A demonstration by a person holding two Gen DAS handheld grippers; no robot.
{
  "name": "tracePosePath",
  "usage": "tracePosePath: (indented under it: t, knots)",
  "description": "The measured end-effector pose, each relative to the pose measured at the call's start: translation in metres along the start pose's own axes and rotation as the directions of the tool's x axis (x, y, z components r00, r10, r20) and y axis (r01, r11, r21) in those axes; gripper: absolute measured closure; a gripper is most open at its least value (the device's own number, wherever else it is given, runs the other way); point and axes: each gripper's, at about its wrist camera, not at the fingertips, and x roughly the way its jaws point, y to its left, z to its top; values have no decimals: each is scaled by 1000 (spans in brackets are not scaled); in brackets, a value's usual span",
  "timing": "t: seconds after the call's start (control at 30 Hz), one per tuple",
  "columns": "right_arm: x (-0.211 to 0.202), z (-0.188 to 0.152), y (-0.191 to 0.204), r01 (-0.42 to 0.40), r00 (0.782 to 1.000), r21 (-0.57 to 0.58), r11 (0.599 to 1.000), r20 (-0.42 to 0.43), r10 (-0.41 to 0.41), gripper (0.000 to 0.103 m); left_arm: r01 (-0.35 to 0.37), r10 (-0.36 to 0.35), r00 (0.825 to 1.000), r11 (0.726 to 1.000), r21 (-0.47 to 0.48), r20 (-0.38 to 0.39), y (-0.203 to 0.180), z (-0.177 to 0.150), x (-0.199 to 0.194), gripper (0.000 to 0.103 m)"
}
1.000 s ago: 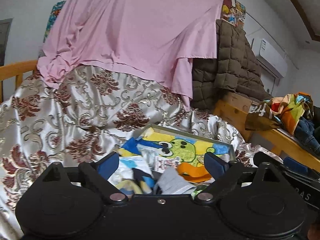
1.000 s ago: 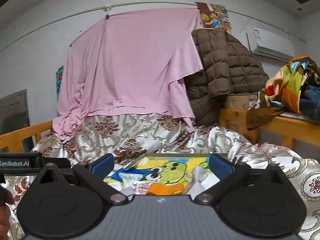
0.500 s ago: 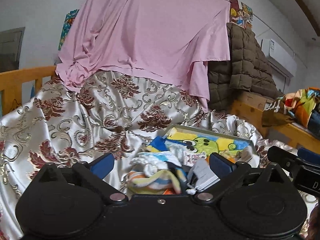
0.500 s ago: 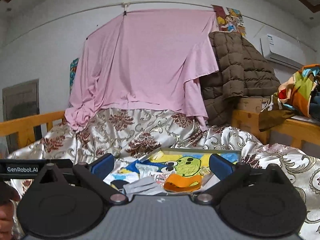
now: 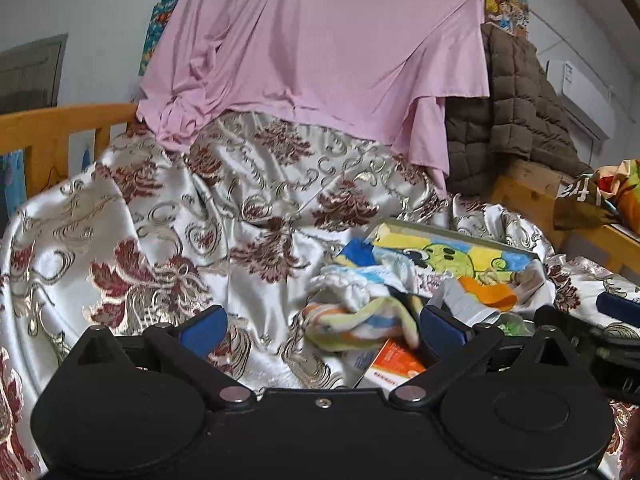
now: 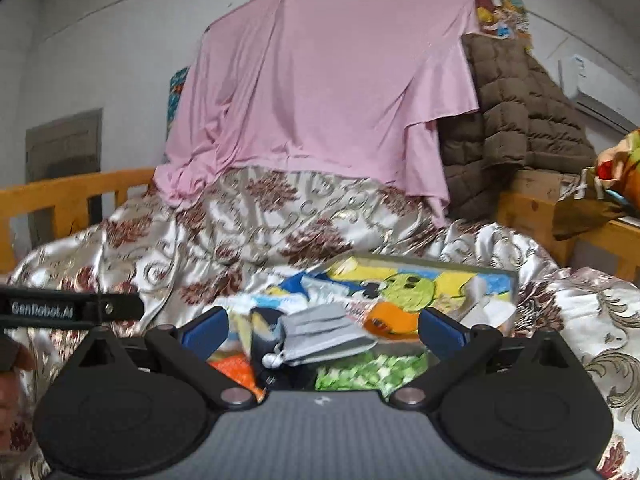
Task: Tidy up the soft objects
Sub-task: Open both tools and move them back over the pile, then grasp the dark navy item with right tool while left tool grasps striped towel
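Observation:
A heap of small soft items lies on a silky floral bedspread (image 5: 168, 216). In the left wrist view a striped pastel sock (image 5: 360, 320) sits just ahead of my left gripper (image 5: 322, 326), whose blue pads stand wide open with nothing pressed between them. Behind it are a white fluffy cloth (image 5: 344, 284), an orange cloth (image 5: 490, 294) and a cartoon-printed board (image 5: 460, 254). In the right wrist view my right gripper (image 6: 322, 326) is open over a folded grey cloth (image 6: 324, 334), with the orange cloth (image 6: 390, 318) and a green patterned piece (image 6: 368, 372) near it.
A pink sheet (image 5: 320, 52) hangs at the back beside a brown quilted jacket (image 5: 516, 108). A wooden bed rail (image 5: 52, 132) runs on the left and a wooden ledge with colourful clothes (image 5: 616, 192) on the right. An orange-and-white box (image 5: 394, 364) lies under the sock.
Both grippers have come down and forward toward the heap; the items now look larger and nearer. The left view has swung so the sock sits between its open fingers.

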Motion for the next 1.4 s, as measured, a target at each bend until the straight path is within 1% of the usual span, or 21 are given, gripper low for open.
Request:
tracePosePath:
  t: [0.37, 0.53, 0.9, 1.0, 1.1, 1.3, 1.4]
  knots:
    - [16, -17, 28, -50, 994, -93, 994, -100, 40, 0, -53, 52, 995, 999, 0, -80, 14, -13, 11, 1]
    - [22, -24, 34, -62, 990, -109, 992, -136, 47, 0, -53, 54, 993, 999, 13, -107, 13, -17, 15, 1]
    - [30, -31, 38, -78, 983, -123, 989, -172, 56, 0, -56, 58, 988, 998, 17, -144, 13, -20, 21, 1]
    - [33, -32, 37, -79, 982, -115, 990, -181, 57, 0, -53, 55, 986, 998, 14, -157, 12, -19, 26, 1]
    - [35, -34, 37, -80, 980, -112, 991, -190, 58, 0, -43, 41, 984, 999, -8, -175, 14, -15, 36, 1]
    - [39, -37, 36, -88, 978, -119, 989, -199, 63, 0, -14, 6, 980, 999, -40, -197, 16, -5, 60, 1]
    - [45, -38, 35, -99, 975, -113, 989, -210, 73, 0, 13, -24, 976, 998, -54, -216, 15, -1, 73, 1]
